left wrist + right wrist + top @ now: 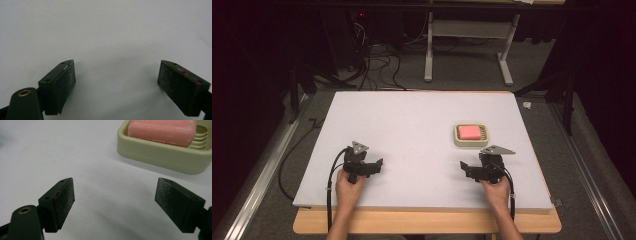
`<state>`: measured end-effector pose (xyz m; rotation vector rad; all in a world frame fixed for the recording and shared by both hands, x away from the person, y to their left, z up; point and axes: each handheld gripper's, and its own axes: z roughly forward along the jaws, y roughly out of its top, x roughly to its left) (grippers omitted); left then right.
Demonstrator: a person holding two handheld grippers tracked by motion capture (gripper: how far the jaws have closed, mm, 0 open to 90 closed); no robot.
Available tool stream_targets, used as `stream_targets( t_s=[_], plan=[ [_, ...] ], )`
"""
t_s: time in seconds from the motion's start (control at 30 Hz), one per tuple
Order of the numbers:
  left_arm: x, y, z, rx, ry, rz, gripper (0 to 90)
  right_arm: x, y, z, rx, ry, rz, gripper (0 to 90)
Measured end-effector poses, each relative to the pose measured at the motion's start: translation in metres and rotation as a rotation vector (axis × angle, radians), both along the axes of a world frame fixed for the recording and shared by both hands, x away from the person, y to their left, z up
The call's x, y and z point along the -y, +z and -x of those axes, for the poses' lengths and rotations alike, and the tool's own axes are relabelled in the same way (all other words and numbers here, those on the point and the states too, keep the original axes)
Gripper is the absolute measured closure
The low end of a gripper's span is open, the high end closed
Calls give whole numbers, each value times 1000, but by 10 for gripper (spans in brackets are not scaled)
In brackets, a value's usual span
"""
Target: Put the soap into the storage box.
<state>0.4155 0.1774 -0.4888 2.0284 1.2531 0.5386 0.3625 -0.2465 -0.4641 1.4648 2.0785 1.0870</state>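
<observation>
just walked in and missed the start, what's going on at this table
A person sits at a table covered by a white board, holding a two-jaw gripper in each hand. The left gripper and the right gripper both rest low near the front edge with jaws open and nothing between them. A pink soap bar lies in a beige soap dish just beyond the right gripper, untouched. Nothing is being gripped yet.

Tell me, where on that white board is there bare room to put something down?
Nearly everywhere. The white board lies bare from its far edge down to the two grippers, and between the left gripper and the right gripper. The one taken spot is right of centre: the soap dish with its pink soap, just beyond the right gripper.
</observation>
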Motion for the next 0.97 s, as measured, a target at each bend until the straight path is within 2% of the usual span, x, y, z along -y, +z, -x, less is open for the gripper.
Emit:
stream_targets(
  t_s=[0.47, 0.73, 0.87, 0.97],
  plan=[
    [0, 0, 0, 0, 0, 0, 153, -9, -10, -4, -22, -5, 43, 168],
    [0, 0, 0, -1, 0, -1, 154, -15, -19, -8, -43, -6, 108, 163],
    [0, 0, 0, 0, 0, -2, 154, -20, -20, -7, -39, 1, 162, 147],
    [0, 0, 0, 0, 0, -2, 153, -21, -20, -7, -39, 6, 164, 148]
  ],
)
